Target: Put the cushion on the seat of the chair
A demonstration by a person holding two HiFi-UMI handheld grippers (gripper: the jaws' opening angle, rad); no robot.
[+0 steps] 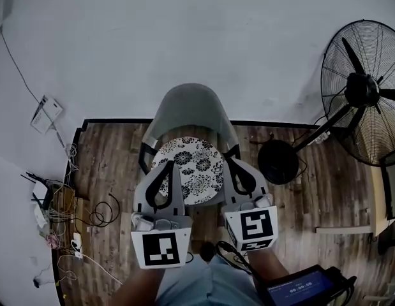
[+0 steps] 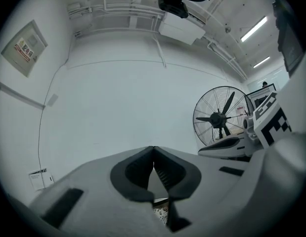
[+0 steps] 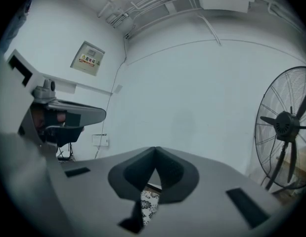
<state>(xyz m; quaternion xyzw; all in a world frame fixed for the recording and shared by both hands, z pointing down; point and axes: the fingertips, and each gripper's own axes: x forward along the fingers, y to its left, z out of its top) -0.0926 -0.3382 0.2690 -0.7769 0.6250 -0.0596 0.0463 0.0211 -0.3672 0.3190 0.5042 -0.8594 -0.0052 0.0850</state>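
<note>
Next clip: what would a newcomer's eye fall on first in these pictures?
The round flowered cushion lies on the seat of the grey chair, in the middle of the head view. The left gripper and right gripper hover above its edges, jaws shut and empty. A big fan stands at the right.

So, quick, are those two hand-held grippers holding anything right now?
Left hand-held gripper: closed, holding nothing.
Right hand-held gripper: closed, holding nothing.

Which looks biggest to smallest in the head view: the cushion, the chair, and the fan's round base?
Largest to smallest:
1. chair
2. cushion
3. fan's round base
</note>
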